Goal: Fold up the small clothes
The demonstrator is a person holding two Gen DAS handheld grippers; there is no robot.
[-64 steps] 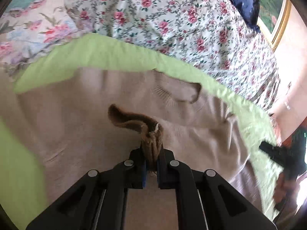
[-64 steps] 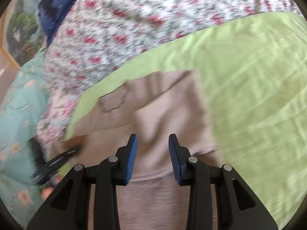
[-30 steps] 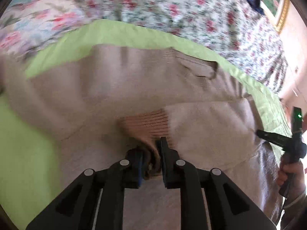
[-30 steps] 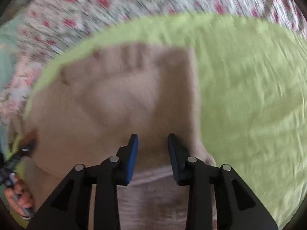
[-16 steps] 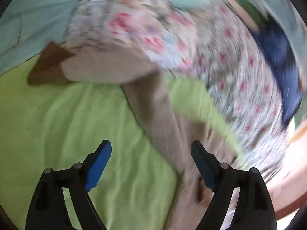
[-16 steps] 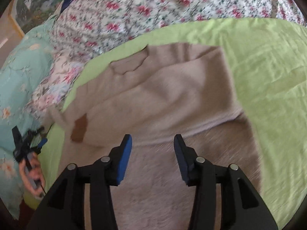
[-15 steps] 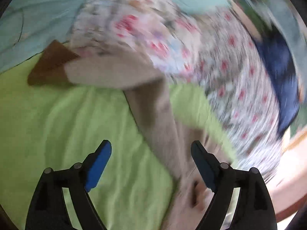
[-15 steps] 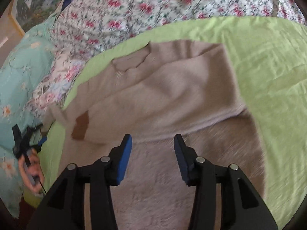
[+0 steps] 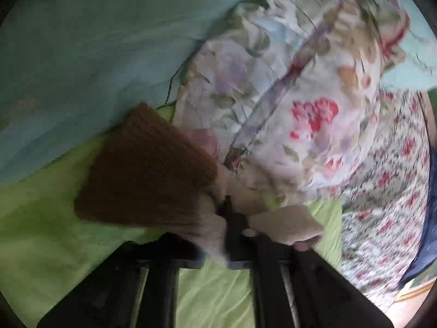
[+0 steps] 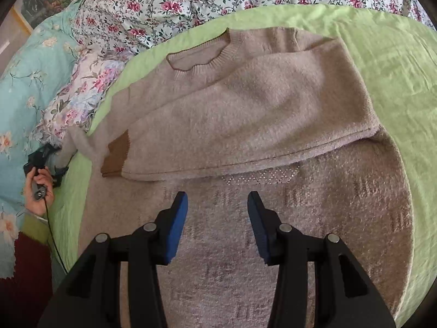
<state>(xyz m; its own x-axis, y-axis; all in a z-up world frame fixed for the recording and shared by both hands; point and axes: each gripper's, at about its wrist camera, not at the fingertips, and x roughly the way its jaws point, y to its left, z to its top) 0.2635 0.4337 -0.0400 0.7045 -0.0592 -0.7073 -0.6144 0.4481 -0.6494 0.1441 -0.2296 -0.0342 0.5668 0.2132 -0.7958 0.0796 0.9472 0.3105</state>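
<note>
**A:** Where does the sweater (image 10: 245, 125) lie for the right gripper (image 10: 217, 205)?

**B:** Spread on the green sheet (image 10: 396, 63), directly ahead of and beneath its fingers. One sleeve is already laid across the chest, its brown cuff (image 10: 116, 158) ahead and to the left of the left fingertip. The neckline (image 10: 199, 54) sits far ahead. The fingers stand wide apart with nothing between them, poised over the lower body of the knit.

**A:** And the left gripper (image 9: 224, 227)?

**B:** Its view is blurred. The other sleeve's cuff (image 9: 144, 172) spreads ahead and left of the fingertips, and pale knit bunches right at the tips. The fingers look drawn narrow around the sleeve just behind that cuff, though the blur keeps that from being certain. A floral pillow (image 9: 286, 95) crowds in just beyond them.

**A:** So what would doing this step well take?

**B:** Probably carrying that second sleeve across the chest to mirror the first. The grip seems to sit near the cuff, so the sleeve should be lifted clear of the pillow before travelling, or it may drag. The knit is soft and stretchy; a low, even sweep should keep it flat. The right gripper could press the body down near its fingertips so the first fold does not shift.
</note>
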